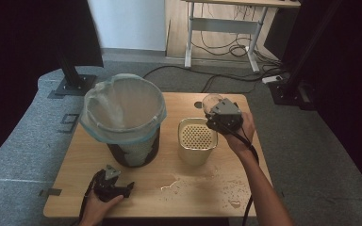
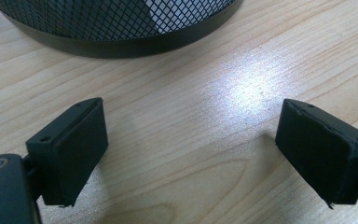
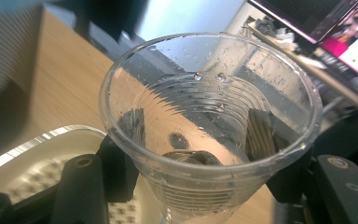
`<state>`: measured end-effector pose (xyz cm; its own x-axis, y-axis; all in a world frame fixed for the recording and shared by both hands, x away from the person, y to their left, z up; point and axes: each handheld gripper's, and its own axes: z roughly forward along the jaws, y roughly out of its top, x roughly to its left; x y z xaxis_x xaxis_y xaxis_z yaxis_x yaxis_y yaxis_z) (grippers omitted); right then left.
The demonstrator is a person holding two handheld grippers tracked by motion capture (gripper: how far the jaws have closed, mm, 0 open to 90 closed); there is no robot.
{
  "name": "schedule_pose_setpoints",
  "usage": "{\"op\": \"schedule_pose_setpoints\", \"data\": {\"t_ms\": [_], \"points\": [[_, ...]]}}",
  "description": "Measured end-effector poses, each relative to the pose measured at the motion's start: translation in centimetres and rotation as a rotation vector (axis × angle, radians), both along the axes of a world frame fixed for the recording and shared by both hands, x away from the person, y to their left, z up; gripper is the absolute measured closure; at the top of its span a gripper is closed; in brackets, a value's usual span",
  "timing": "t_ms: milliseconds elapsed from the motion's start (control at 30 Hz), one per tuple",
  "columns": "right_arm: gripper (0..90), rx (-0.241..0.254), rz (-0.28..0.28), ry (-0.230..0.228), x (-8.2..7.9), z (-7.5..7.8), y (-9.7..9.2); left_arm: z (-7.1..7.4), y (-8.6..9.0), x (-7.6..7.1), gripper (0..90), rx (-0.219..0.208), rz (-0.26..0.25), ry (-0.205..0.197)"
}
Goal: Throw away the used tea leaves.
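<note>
right hand-held gripper [image 3: 205, 186] is pinching a clear plastic cup [image 3: 209, 121], seemingly empty, beside the cream perforated container [image 1: 197, 140]; left hand-held gripper [image 2: 191, 154] is resting spread on the desk [image 2: 205, 93]

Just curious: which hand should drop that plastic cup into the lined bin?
Probably the right: its gripper already clamps the cup. The left gripper rests open beside the bin.
</note>
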<state>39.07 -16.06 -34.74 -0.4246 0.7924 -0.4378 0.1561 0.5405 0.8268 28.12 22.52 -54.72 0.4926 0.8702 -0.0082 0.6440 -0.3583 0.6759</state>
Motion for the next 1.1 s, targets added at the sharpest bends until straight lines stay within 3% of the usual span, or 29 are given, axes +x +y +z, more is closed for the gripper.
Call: {"op": "schedule_pose_setpoints", "data": {"t_ms": [100,133,233,300,367,400,533,567,600,633,833,967,1000,1033,1100], "points": [[38.3,-0.107,-0.016,-0.018,0.4,-0.1,0.5,0.0,0.0,0.0,8.7,0.001,0.000,0.001],[38.3,-0.176,-0.019,-0.033,0.6,-0.1,0.8,0.0,0.0,0.0,8.7,0.001,0.000,0.001],[38.4,-0.233,-0.025,-0.042,0.7,-0.2,1.1,0.0,0.0,0.0,8.7,0.001,0.000,0.001],[38.4,-0.314,-0.025,-0.055,0.9,-0.4,1.6,0.0,0.0,0.0,8.7,0.001,-0.001,0.001],[38.4,-0.338,-0.022,-0.055,0.9,-0.5,1.7,0.0,0.0,0.0,8.7,0.002,-0.001,0.002],[38.4,-0.390,-0.021,-0.066,1.1,-0.7,1.9,0.0,0.0,0.0,8.7,0.002,-0.001,0.002],[38.5,-0.438,-0.017,-0.071,1.4,-1.0,2.1,0.0,0.0,0.0,8.7,0.002,-0.001,0.002],[38.5,-0.461,-0.022,-0.079,1.5,-1.1,2.2,0.0,0.0,0.0,8.7,0.002,-0.001,0.002],[38.5,-0.521,-0.031,-0.096,1.6,-1.4,2.3,0.0,0.0,0.0,8.7,0.002,-0.001,0.002],[38.5,-0.521,-0.031,-0.096,1.6,-1.4,2.3,0.0,0.0,0.0,8.7,0.002,-0.001,0.002],[38.5,-0.698,-0.030,-0.145,2.0,-2.1,2.8,0.0,0.0,0.0,8.7,0.002,-0.002,0.001],[38.5,-0.756,-0.012,-0.163,1.9,-2.3,3.3,0.0,0.0,0.0,8.7,0.002,-0.003,0.001],[38.6,-0.799,-0.007,-0.176,1.8,-2.6,3.6,0.0,0.0,0.0,8.7,0.002,-0.003,0.001],[38.6,-0.799,-0.007,-0.176,1.8,-2.6,3.6,0.0,0.0,0.0,8.7,0.002,-0.003,0.001],[38.5,-0.845,-0.002,-0.188,1.9,-2.8,3.8,0.0,0.0,0.0,8.7,0.002,-0.004,0.001]]}}
